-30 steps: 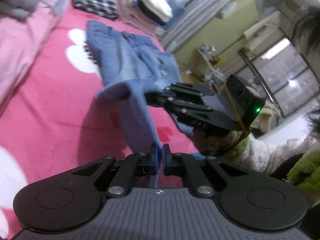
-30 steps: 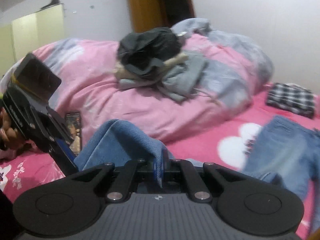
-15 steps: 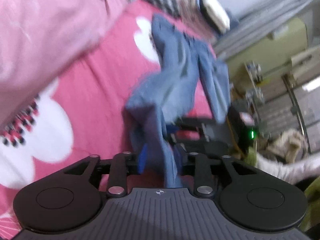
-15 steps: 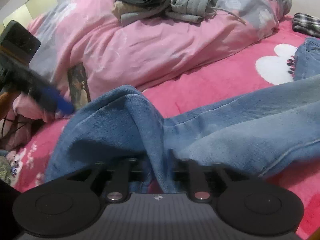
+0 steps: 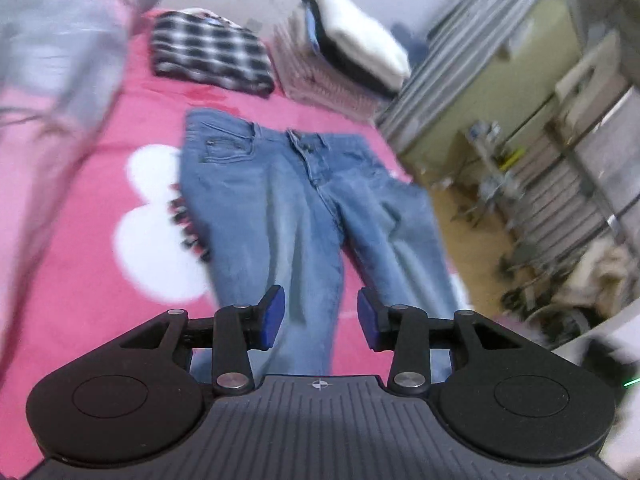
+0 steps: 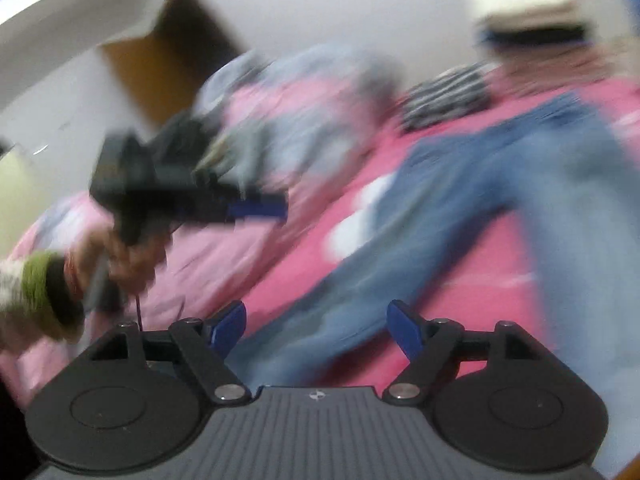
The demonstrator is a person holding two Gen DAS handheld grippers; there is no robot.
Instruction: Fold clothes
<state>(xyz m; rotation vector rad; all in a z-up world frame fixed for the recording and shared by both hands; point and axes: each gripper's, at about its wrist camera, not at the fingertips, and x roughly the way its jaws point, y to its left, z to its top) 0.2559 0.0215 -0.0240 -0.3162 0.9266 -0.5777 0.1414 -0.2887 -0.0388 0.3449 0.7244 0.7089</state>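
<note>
While the blue jeans (image 5: 280, 208) lie spread flat on the pink bed (image 5: 100, 280), legs running back toward the left gripper (image 5: 320, 316), its jaws are opening with denim under the gap but nothing pinched. The right gripper (image 6: 316, 326) is opening too, cloth just ahead, not clamped. Looks like the laying-out step is done; next I'd guess it needs a fresh grab on the leg hems. A plaid shirt (image 5: 208, 56) sits well beyond.

The left wrist view looks down the pale blue denim jeans (image 5: 304, 208) towards the waistband, close above the pink bed (image 5: 80, 272). The right wrist view, blurred, crosses the same jeans (image 6: 460, 208) and bed (image 6: 304, 264).
</note>
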